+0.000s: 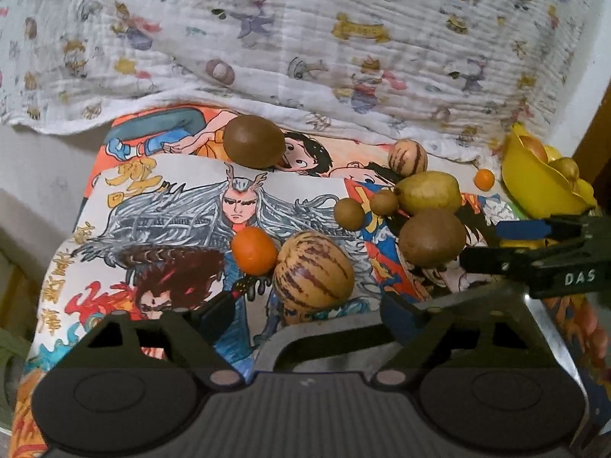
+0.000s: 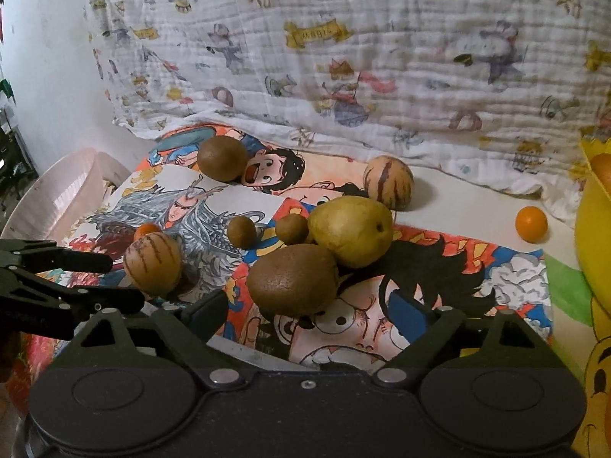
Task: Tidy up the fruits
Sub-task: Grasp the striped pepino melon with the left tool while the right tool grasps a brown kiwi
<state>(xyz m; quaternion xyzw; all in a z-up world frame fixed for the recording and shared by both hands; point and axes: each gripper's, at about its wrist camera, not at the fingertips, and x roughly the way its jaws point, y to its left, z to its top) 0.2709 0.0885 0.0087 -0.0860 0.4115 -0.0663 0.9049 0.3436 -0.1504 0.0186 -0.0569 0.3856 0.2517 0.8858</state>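
Fruits lie on cartoon drawings on a table. In the left wrist view my left gripper point(image 1: 313, 309) is open, just short of a striped melon point(image 1: 314, 270) with a small orange point(image 1: 254, 249) at its left. In the right wrist view my right gripper point(image 2: 305, 315) is open around the near side of a brown kiwi point(image 2: 293, 279). Behind the kiwi lie a green pear point(image 2: 351, 231), two small brown fruits point(image 2: 241, 231) point(image 2: 291, 229), a second striped melon point(image 2: 388, 182), a far kiwi point(image 2: 222, 158) and a lone orange point(image 2: 530, 224).
A yellow bowl point(image 1: 534, 187) holding fruit stands at the right edge; it also shows in the right wrist view point(image 2: 594, 236). A cartoon-printed cloth point(image 2: 343, 57) hangs behind the table. A pink basket point(image 2: 57, 198) sits at the far left. The left gripper shows in the right view point(image 2: 57, 278).
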